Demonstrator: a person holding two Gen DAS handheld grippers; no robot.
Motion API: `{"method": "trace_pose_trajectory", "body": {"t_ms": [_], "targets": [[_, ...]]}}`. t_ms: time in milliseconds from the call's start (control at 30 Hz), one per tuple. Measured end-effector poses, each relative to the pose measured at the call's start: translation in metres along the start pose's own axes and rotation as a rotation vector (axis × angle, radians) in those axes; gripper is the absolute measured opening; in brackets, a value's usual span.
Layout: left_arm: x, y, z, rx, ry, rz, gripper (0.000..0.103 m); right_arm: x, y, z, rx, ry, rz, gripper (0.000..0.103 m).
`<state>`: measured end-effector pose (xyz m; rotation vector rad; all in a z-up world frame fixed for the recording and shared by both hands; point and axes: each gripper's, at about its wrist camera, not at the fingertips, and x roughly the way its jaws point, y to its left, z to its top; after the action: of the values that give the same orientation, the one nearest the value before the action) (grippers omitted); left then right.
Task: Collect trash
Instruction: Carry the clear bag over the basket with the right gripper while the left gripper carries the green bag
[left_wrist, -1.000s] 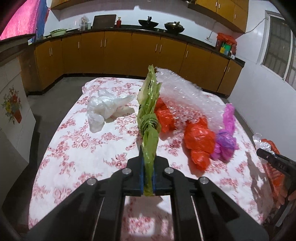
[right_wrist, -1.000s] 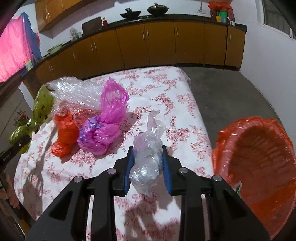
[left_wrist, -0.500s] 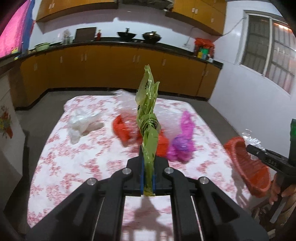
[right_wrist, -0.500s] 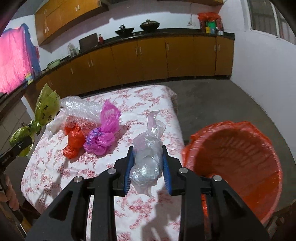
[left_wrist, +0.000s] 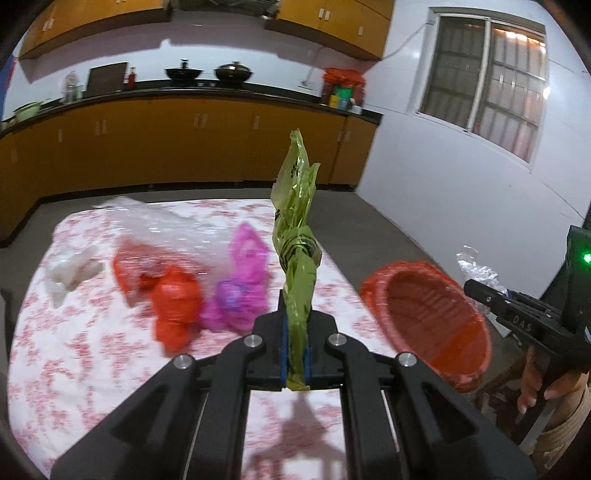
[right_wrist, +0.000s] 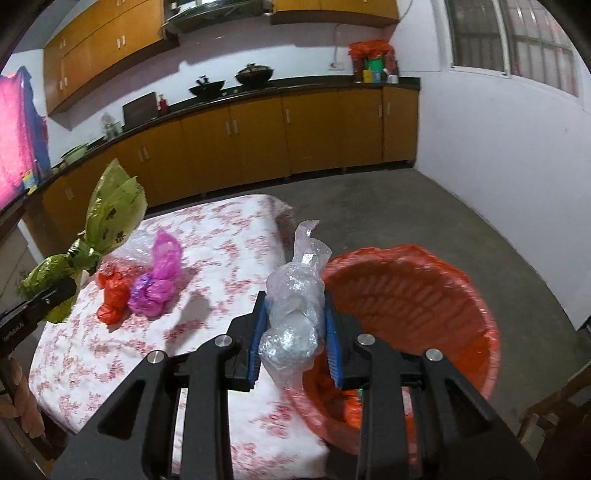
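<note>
My left gripper (left_wrist: 294, 349) is shut on a knotted green plastic bag (left_wrist: 295, 236) and holds it upright above the floral table; the bag also shows in the right wrist view (right_wrist: 107, 221). My right gripper (right_wrist: 293, 332) is shut on a clear bubble-wrap bundle (right_wrist: 295, 306) at the left rim of the red trash basket (right_wrist: 413, 295). The basket stands past the table's right edge in the left wrist view (left_wrist: 428, 314). On the table lie an orange bag (left_wrist: 173, 302), a pink bag (left_wrist: 240, 284), a white bag (left_wrist: 70, 273) and a bubble-wrap sheet (left_wrist: 162, 229).
The table has a red-flowered white cloth (left_wrist: 74, 354). Orange kitchen cabinets (left_wrist: 184, 147) run along the back wall under a dark counter with pots. Bare grey floor (right_wrist: 443, 214) lies behind the basket. A wooden chair (right_wrist: 554, 398) stands at the far right.
Both grippers have swung right and lifted with their loads. The red basket has come fully into view in both views, and the right gripper's bundle now hangs at its rim.
</note>
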<state>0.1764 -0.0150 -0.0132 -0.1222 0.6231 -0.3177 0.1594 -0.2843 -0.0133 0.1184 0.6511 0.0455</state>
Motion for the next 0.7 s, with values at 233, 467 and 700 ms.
{"method": "trace_pose_trajectory", "body": {"t_ms": [233, 467, 700], "targets": [[0.03, -0.046, -0.003, 0.041, 0.034, -0.092, 0.008, -0.014, -0.033, -0.004, 0.056, -0.018, -0.059, 0.03], [0.059, -0.091, -0.006, 0.086, 0.07, -0.173, 0.008, -0.019, -0.062, -0.007, 0.111, -0.023, -0.108, 0.03], [0.082, -0.122, -0.01, 0.117, 0.109, -0.234, 0.008, -0.019, -0.083, -0.008, 0.152, -0.03, -0.13, 0.029]]}}
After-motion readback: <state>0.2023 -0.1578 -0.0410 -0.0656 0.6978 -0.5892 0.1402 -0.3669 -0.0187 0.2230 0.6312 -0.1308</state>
